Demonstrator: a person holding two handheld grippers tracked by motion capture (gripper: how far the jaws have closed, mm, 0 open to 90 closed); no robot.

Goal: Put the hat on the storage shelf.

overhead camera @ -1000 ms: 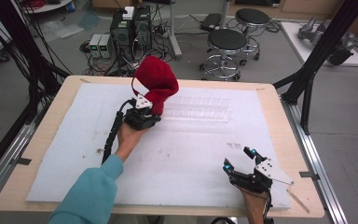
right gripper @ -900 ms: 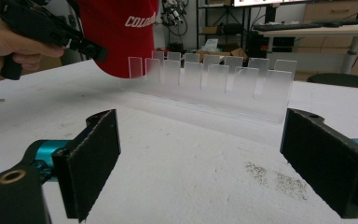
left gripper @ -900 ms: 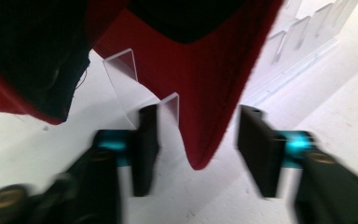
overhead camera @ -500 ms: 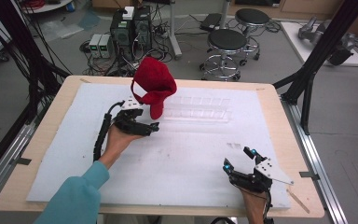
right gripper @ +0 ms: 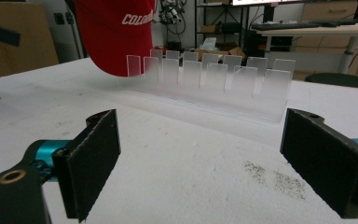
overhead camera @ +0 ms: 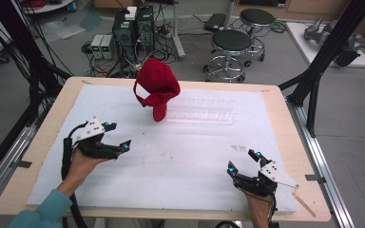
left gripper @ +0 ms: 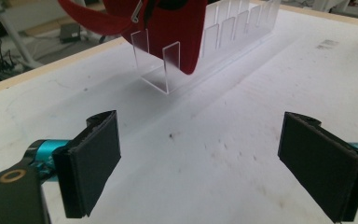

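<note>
Soft red cap stands propped in the clear, slotted acrylic rack. Left gripper has just opened, empty; right gripper likewise gapes. The right gripper view shows white lettering on the cap.

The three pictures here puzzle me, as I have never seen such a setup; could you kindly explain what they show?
No robot is involved: a person at a table covered with a white sheet holds a hand-held two-jaw gripper in each hand.

The high view comes from a fixed camera above the person's side. The left gripper is at its left, the right gripper at its lower right.

The other two pictures come from small cameras riding on the grippers, each looking along its own black jaws, which rise from the bottom edge.

On the sheet stands a clear plastic rack with rows of upright dividers. A red cap sits propped on one end of it.

Neither gripper holds anything. Both stand open, and the left one's jaws have just been opening, with nothing between them.
</note>
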